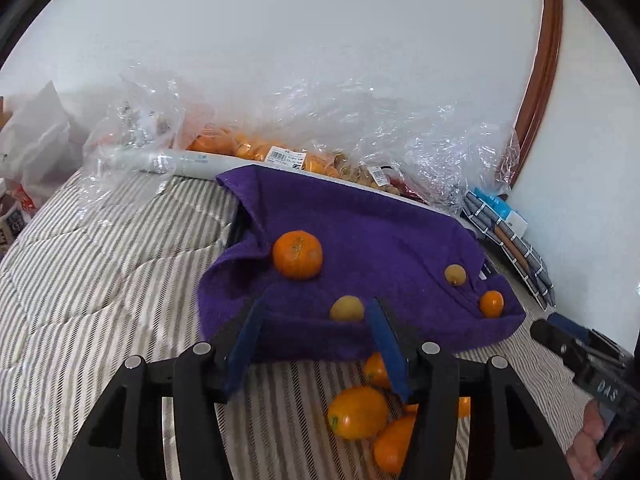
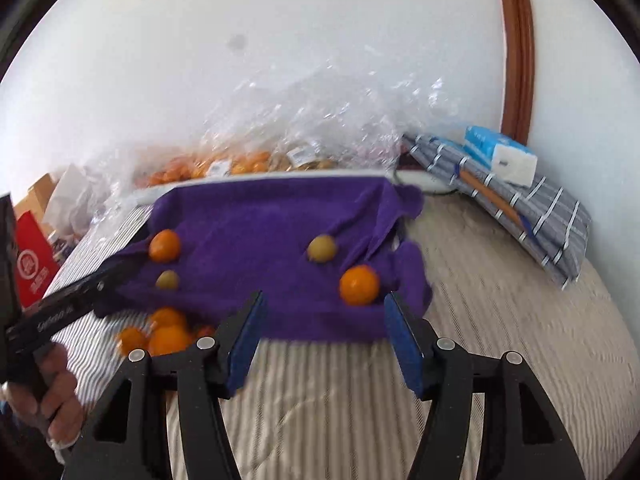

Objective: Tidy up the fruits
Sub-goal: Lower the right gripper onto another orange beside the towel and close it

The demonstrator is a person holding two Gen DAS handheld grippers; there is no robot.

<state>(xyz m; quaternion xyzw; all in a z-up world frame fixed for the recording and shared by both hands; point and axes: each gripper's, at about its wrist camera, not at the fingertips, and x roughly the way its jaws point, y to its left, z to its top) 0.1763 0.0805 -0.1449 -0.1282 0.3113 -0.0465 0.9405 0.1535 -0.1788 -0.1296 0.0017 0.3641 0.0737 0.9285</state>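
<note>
Both the left gripper (image 1: 316, 312) and right gripper (image 2: 324, 306) are held open and empty. Fruits are spread on the purple towel (image 1: 380, 232); a small orange (image 2: 359, 285) sits at 12 o'clock, likely next.

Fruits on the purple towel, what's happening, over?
Left gripper open, empty. Right gripper open, empty. Four fruits on purple towel; orange pile in front. Nothing blocking.

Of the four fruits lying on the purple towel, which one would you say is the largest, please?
The big orange mandarin near the purple towel's far-left fold; the small orange fruit and two yellowish fruits are clearly smaller.
</note>
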